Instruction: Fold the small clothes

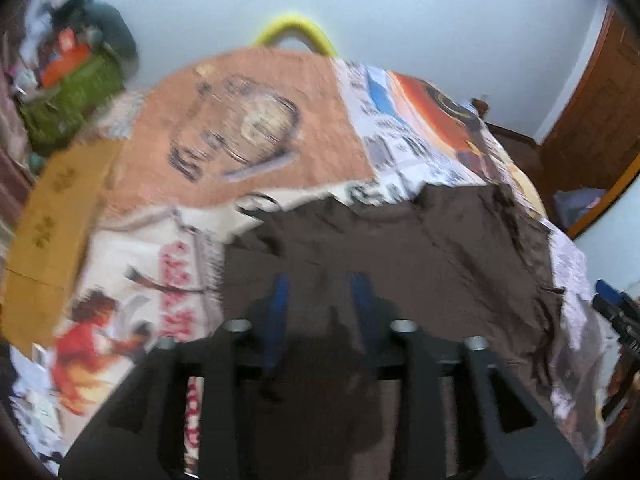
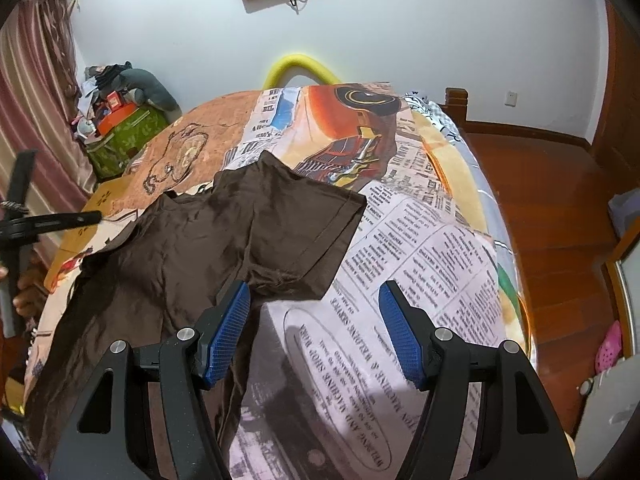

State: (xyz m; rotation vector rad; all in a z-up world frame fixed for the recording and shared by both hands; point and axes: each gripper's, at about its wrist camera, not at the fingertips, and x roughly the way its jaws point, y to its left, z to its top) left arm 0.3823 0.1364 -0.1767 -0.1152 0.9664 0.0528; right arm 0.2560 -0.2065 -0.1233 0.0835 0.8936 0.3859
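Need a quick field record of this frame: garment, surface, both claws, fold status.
garment: brown t-shirt, spread out, one sleeve lying flat toward the right
surface: bed cover with newspaper and train print
left claw: open, above the shirt, nothing between its pads; view blurred
right claw: open, at the shirt's sleeve-side edge, gripping nothing
fold status: no finished fold visible; shirt wrinkled
background: yellow padded bar at far end of bed, cluttered green box by the curtain
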